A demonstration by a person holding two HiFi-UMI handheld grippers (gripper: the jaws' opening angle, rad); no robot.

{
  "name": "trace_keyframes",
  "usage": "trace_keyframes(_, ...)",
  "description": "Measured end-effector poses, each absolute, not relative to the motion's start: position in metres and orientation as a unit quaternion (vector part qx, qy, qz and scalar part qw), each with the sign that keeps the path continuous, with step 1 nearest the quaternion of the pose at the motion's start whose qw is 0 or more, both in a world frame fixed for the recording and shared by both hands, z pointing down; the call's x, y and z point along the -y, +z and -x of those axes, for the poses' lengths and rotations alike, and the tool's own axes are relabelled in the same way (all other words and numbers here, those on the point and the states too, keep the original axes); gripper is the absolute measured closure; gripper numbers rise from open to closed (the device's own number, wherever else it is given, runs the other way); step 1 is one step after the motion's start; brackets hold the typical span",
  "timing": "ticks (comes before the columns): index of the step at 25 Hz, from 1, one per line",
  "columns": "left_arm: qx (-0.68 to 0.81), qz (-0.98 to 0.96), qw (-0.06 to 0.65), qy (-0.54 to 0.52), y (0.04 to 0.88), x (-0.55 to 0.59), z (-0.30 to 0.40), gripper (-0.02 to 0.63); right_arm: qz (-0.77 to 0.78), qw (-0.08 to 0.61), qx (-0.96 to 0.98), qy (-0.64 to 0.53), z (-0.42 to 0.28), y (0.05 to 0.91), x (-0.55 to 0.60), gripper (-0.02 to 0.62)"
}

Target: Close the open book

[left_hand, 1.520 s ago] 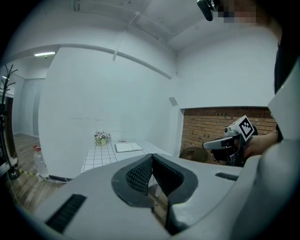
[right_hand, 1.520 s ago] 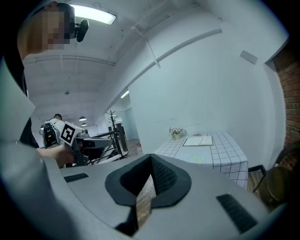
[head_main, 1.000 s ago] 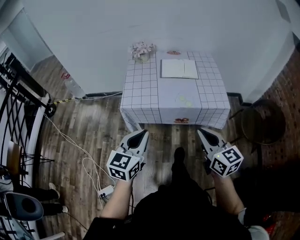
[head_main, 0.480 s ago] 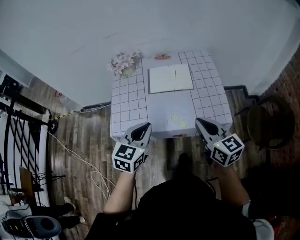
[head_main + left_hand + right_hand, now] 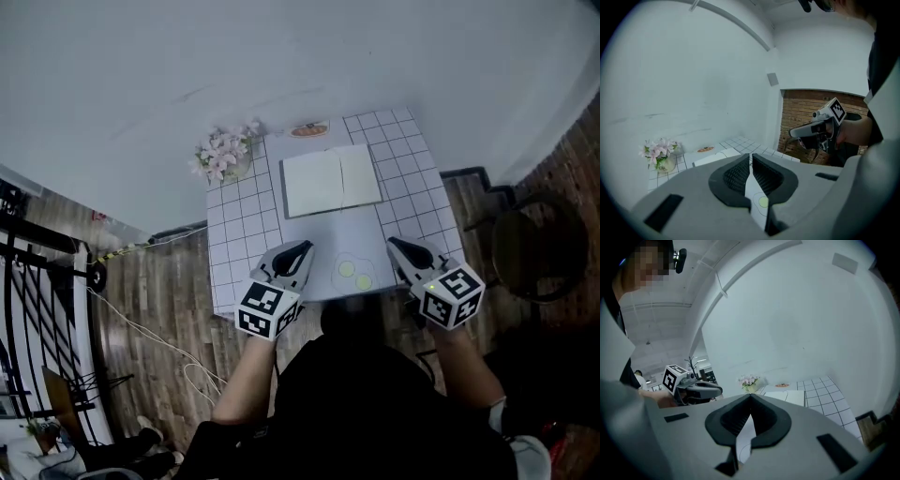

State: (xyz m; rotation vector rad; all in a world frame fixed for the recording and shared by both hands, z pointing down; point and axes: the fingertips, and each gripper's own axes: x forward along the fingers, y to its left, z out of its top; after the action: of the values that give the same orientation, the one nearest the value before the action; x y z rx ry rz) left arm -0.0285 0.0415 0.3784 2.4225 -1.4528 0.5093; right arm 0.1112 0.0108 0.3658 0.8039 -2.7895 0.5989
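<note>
An open white book (image 5: pixel 331 181) lies flat on the white grid-patterned table (image 5: pixel 238 244), toward its far side. It also shows as a pale slab in the left gripper view (image 5: pixel 712 158) and in the right gripper view (image 5: pixel 785 396). My left gripper (image 5: pixel 301 248) hovers over the table's near left part, shut and empty. My right gripper (image 5: pixel 395 246) hovers at the near right, also shut with nothing in it. Both point toward the book and stand well short of it. In each gripper view the jaws meet at their tips.
A vase of pink flowers (image 5: pixel 223 154) stands at the table's far left corner, and a small round dish (image 5: pixel 308 130) sits behind the book. Two yellow-green spots (image 5: pixel 353 275) mark the table's near edge. A dark round stool (image 5: pixel 531 251) stands to the right on the wooden floor.
The head view has moved forward: the table and book now sit closer, and both grippers have come from above the floor to above the table's near edge. Both stay shut.
</note>
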Motion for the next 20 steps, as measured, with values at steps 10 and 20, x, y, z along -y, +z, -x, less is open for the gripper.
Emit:
trace_keyframes(10,0.401,-0.873,0.11,0.255,0.439,0.036,0.038,0.565,-0.295,0.115,0.926,0.207,-0.053,0.389,0.031,0.592)
trace_keyframes(20,0.354,-0.866,0.098,0.338,0.527,0.113,0.02,0.464,-0.298,0.131,0.91,0.256,-0.067,0.459,0.097,0.591)
